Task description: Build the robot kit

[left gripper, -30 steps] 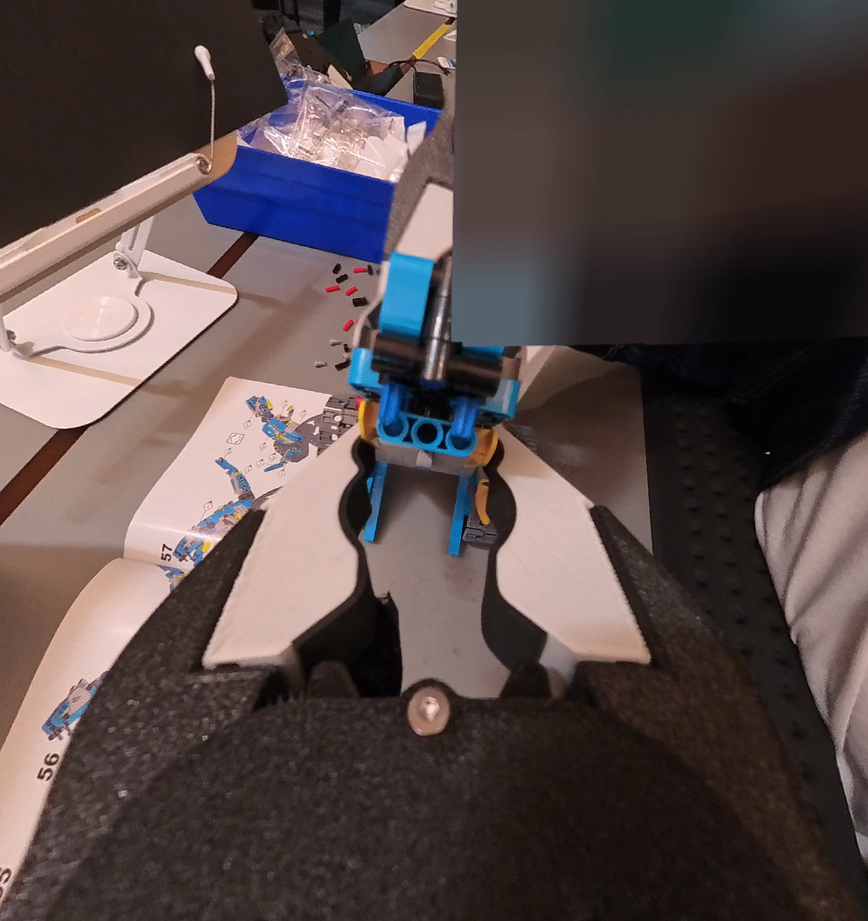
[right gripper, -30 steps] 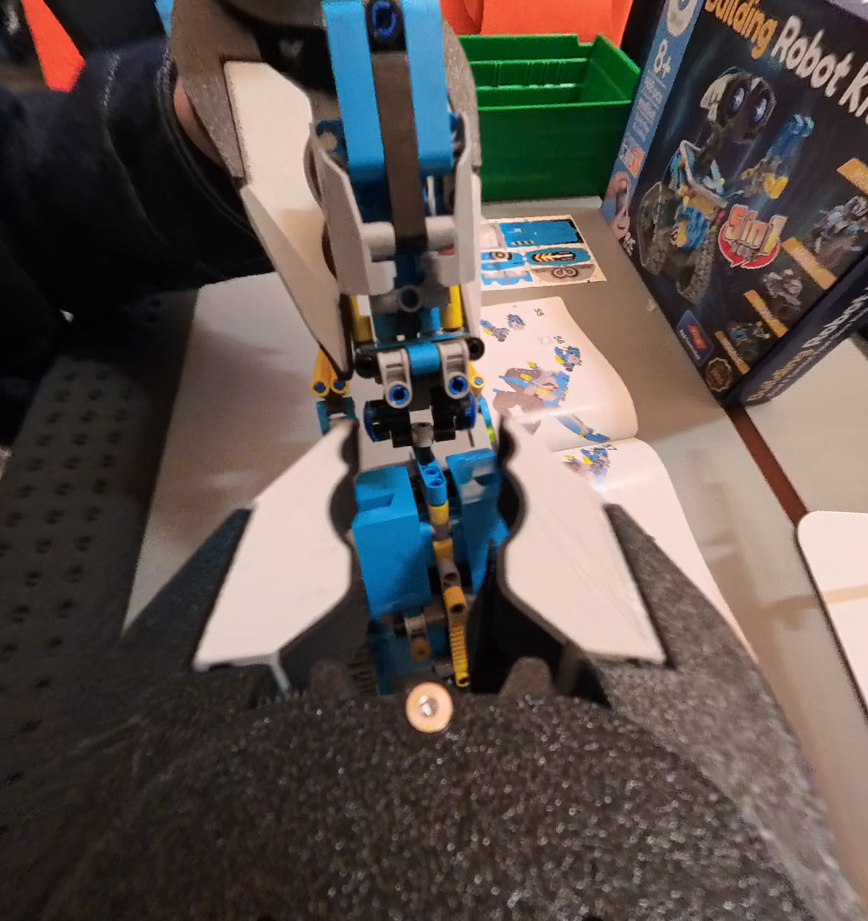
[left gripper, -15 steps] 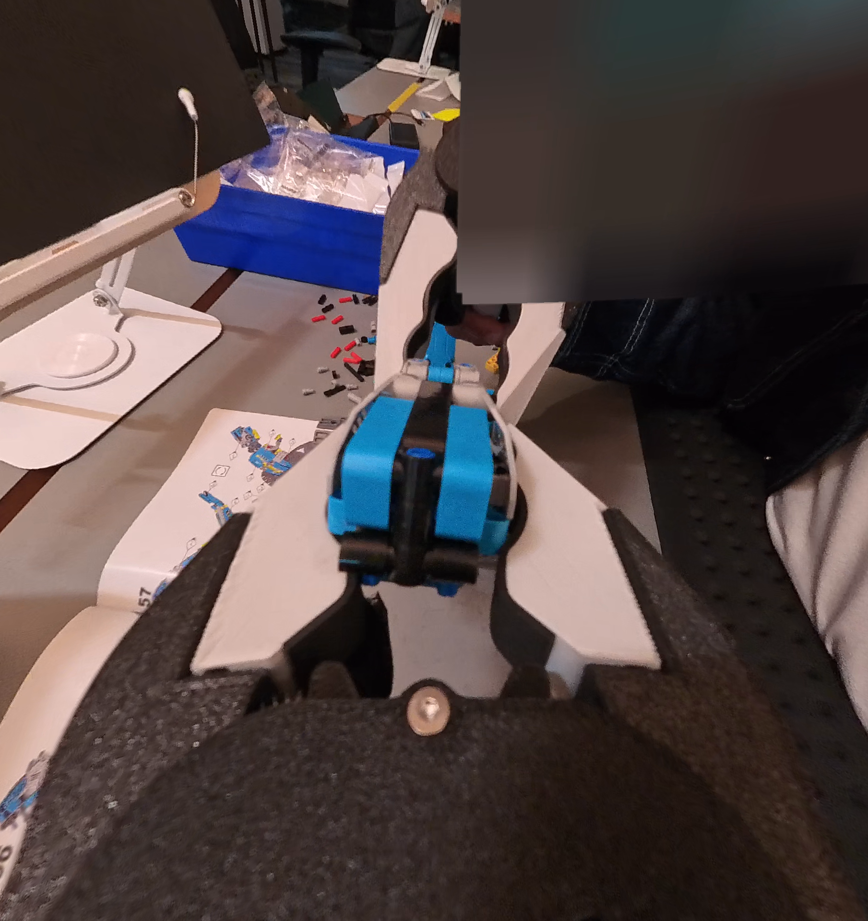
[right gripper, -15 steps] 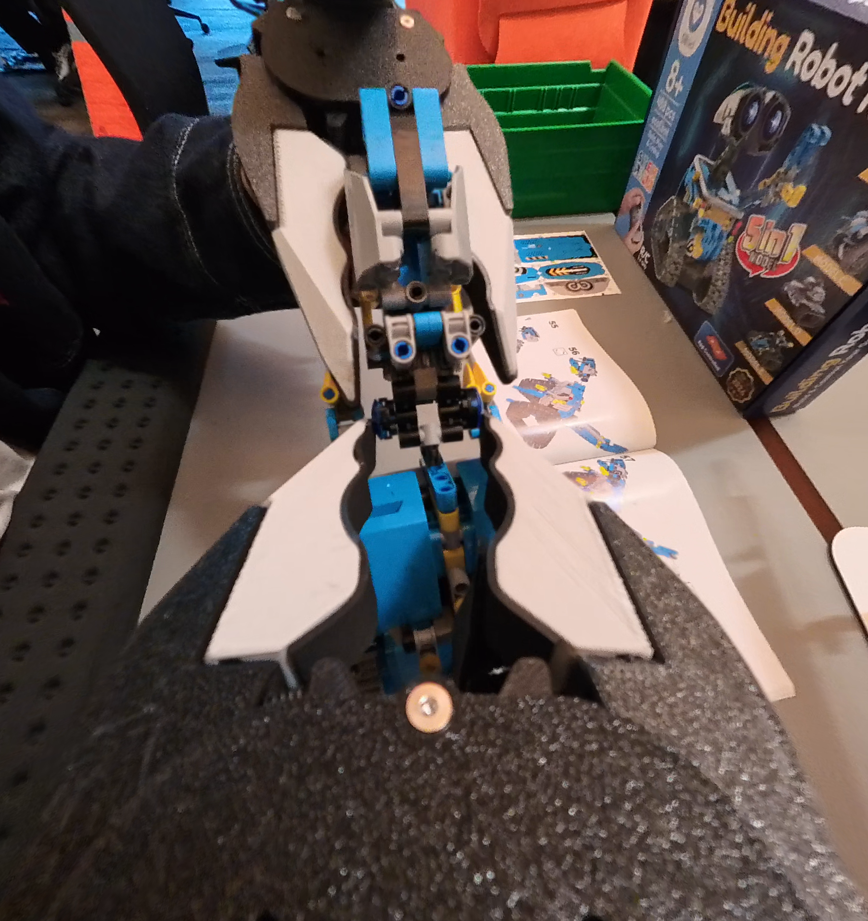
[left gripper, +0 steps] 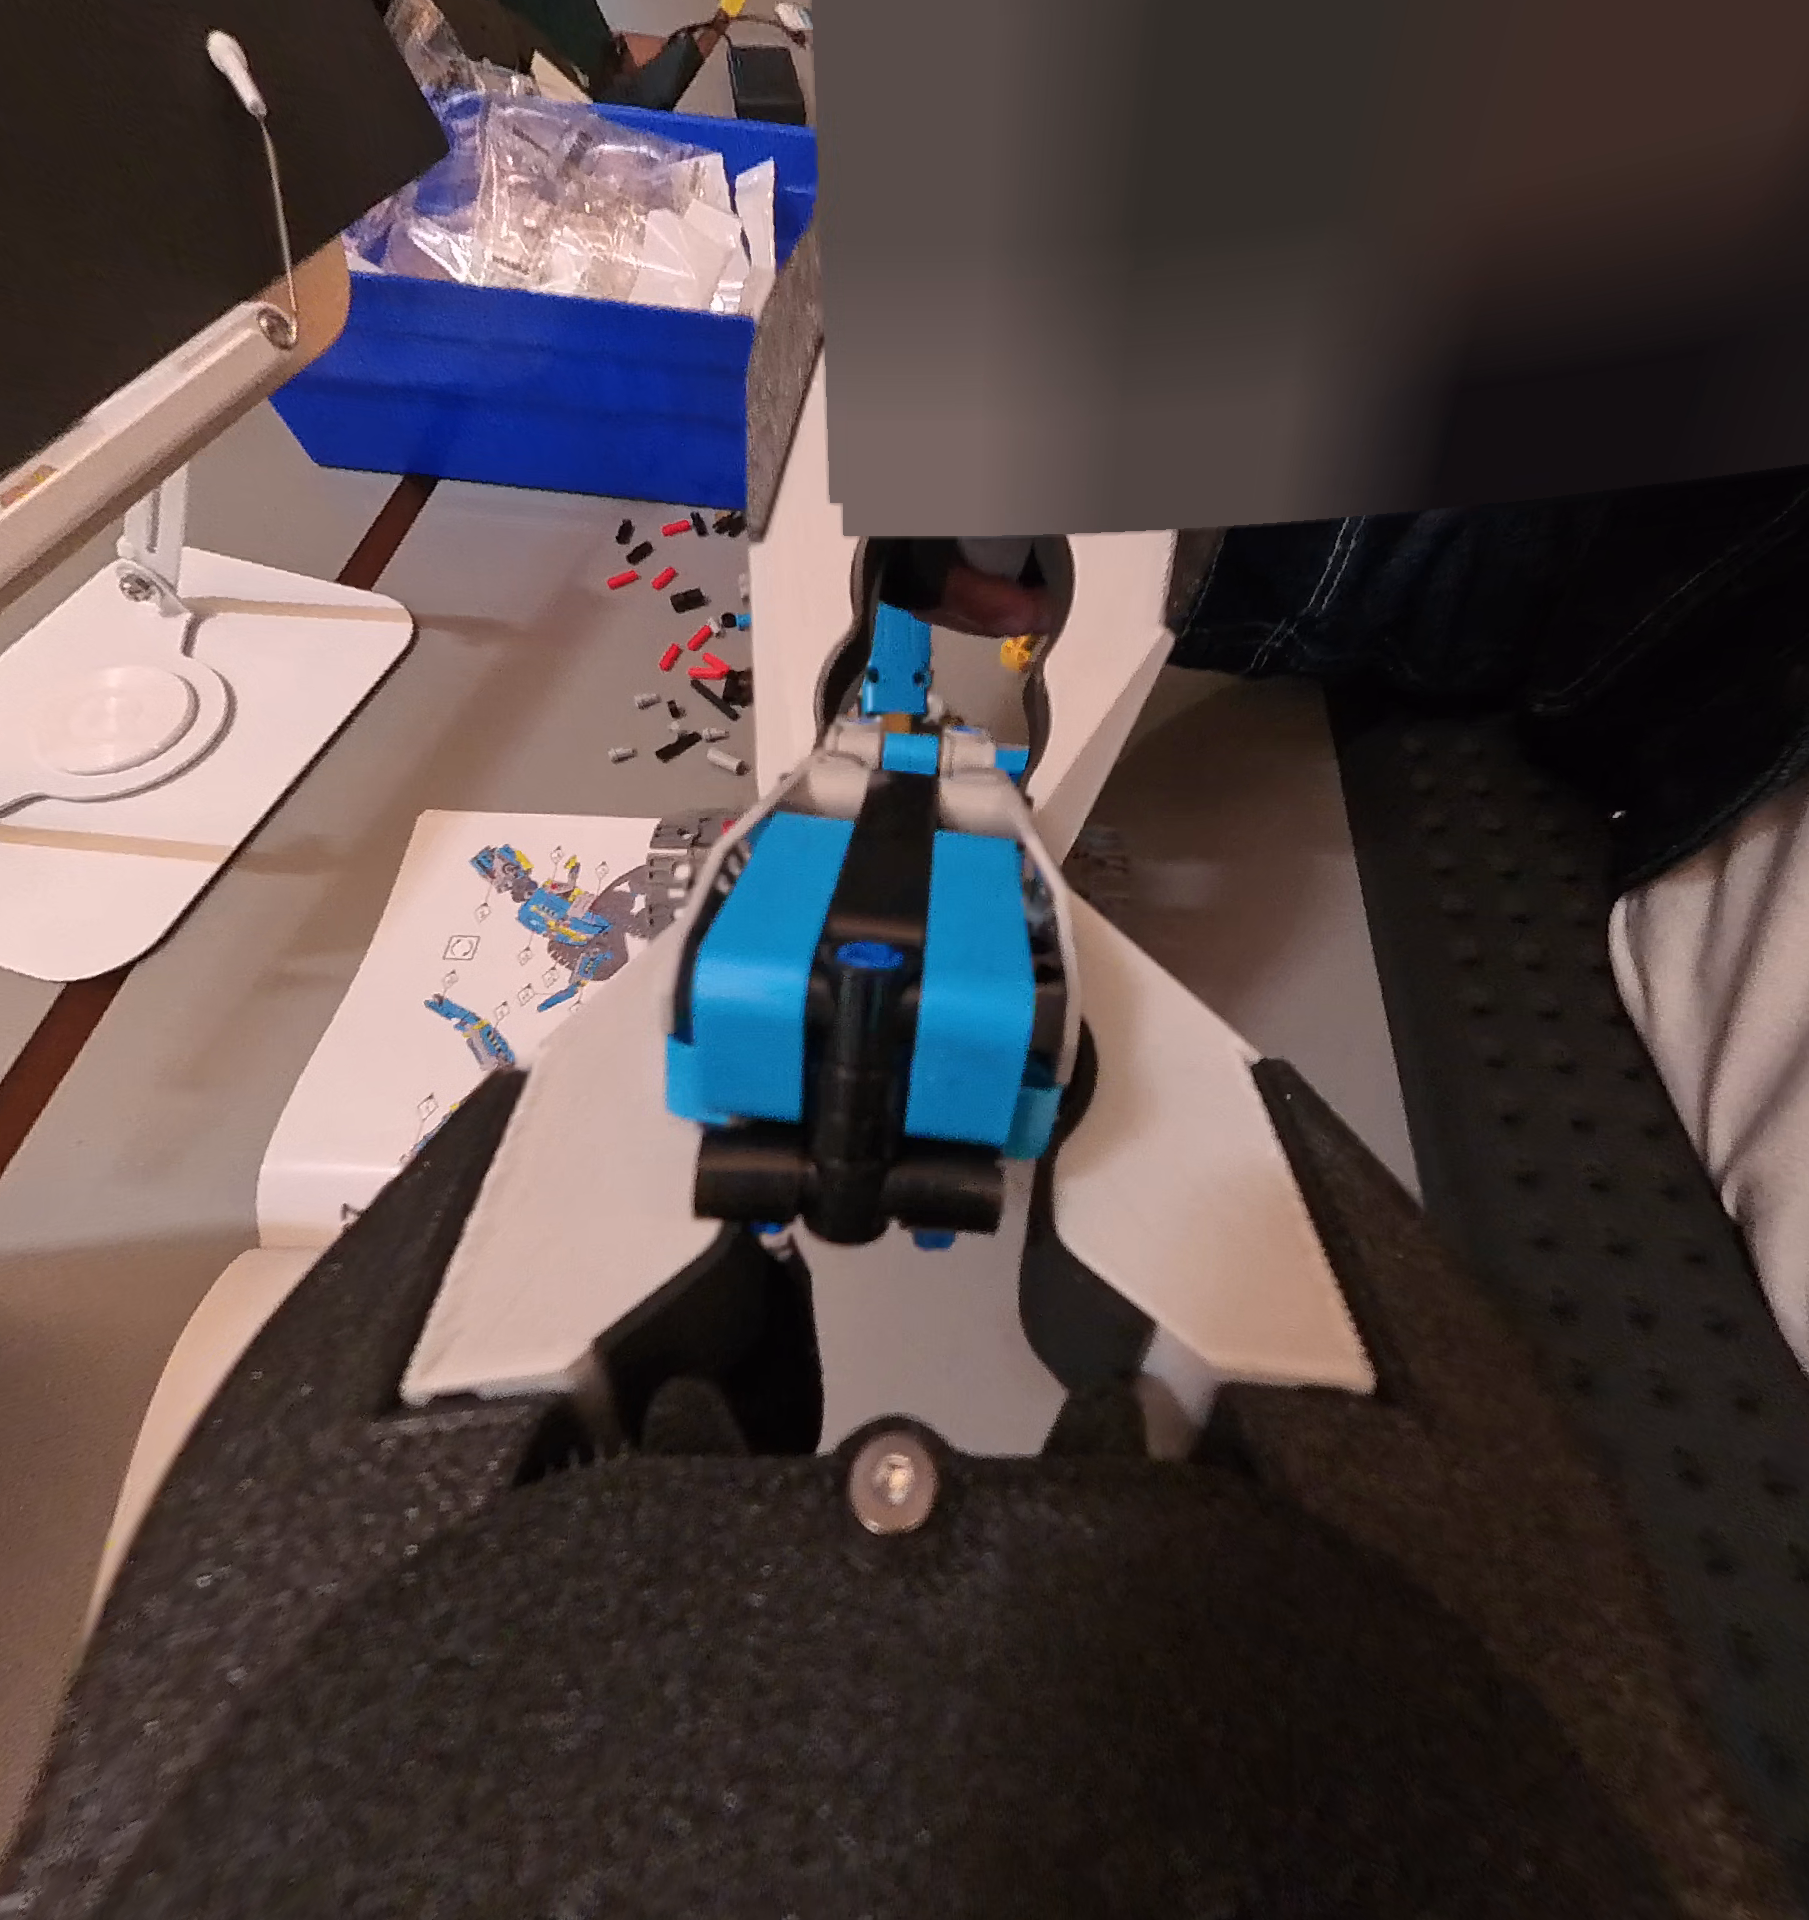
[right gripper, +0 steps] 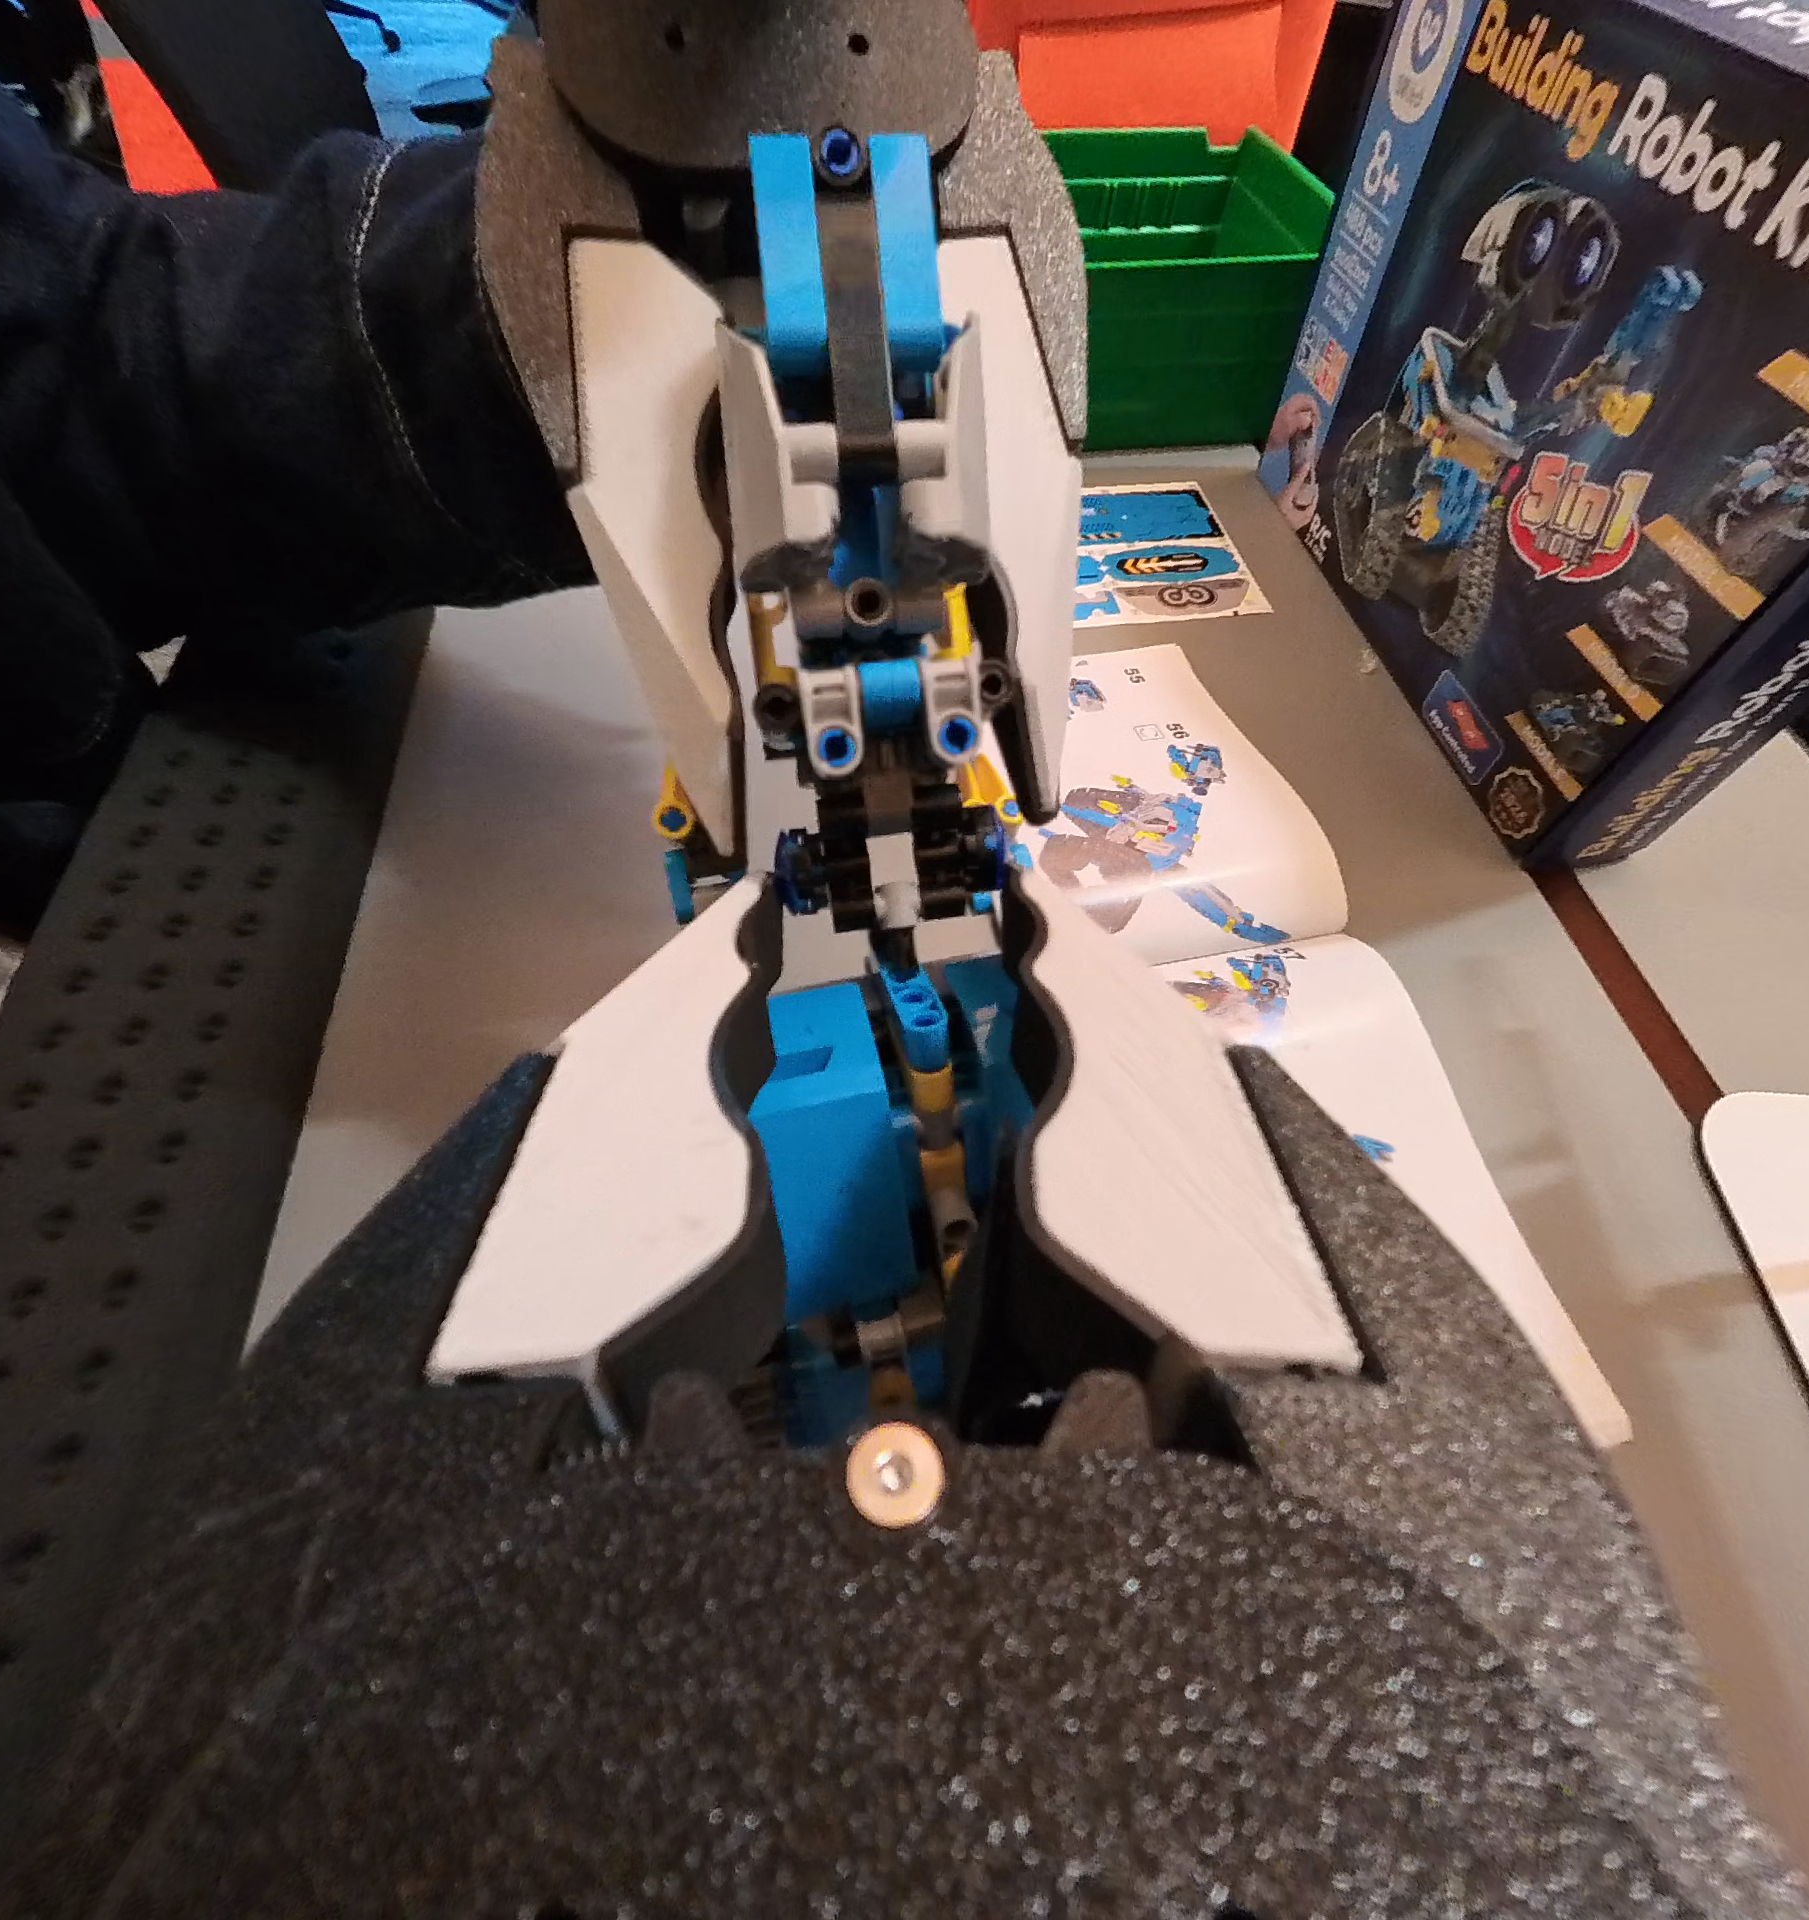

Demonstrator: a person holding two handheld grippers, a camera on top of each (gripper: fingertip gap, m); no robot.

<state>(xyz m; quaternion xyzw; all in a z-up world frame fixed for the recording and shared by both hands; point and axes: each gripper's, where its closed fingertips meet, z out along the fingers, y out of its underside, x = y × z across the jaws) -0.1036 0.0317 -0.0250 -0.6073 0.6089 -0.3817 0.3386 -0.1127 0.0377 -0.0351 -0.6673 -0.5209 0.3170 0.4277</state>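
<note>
Brick model [left gripper: 858, 997], blue with a black spine and grey side panels, up off the grey table [left gripper: 100, 1143] and bridging both grippers.

Left wrist view: blue-and-black end closest to the lens, wedged between the white fingers [left gripper: 588, 1143] of the left gripper [left gripper: 884, 862], pressed in on both flanks. Long axis running straight away from the lens, near to far, in line with the fingers. At the far end, right gripper [left gripper: 910, 727] pointing back toward the lens, tips flanking the narrow blue stem, upper part lost behind a masked patch. On the table to the left: open instruction booklet [left gripper: 443, 935], scatter of small red and black pieces [left gripper: 682, 665], blue bin [left gripper: 526, 395] of clear bags, white stand base [left gripper: 152, 727]. To the right, black perforated mat [left gripper: 1554, 1143].

Right wrist view: same brick model [right gripper: 838, 1143], seen from its other end. Big blue block set deep between the fingers of the right gripper [right gripper: 889, 894], closed on it; left finger plainly against the block, right-hand contact in shadow, so probably touching there too. Axis again near to far, dead ahead. Left gripper [right gripper: 879, 810] opposite, fingers hugging the grey panels, tips almost meeting the right gripper's tips, dark sleeve [right gripper: 256, 364] behind. Neither gripper nearer than the other: one at each end. Far right, kit box [right gripper: 1565, 436], green bin [right gripper: 1180, 301], sticker sheet [right gripper: 1160, 561]; booklet just right of the fingers.
</note>
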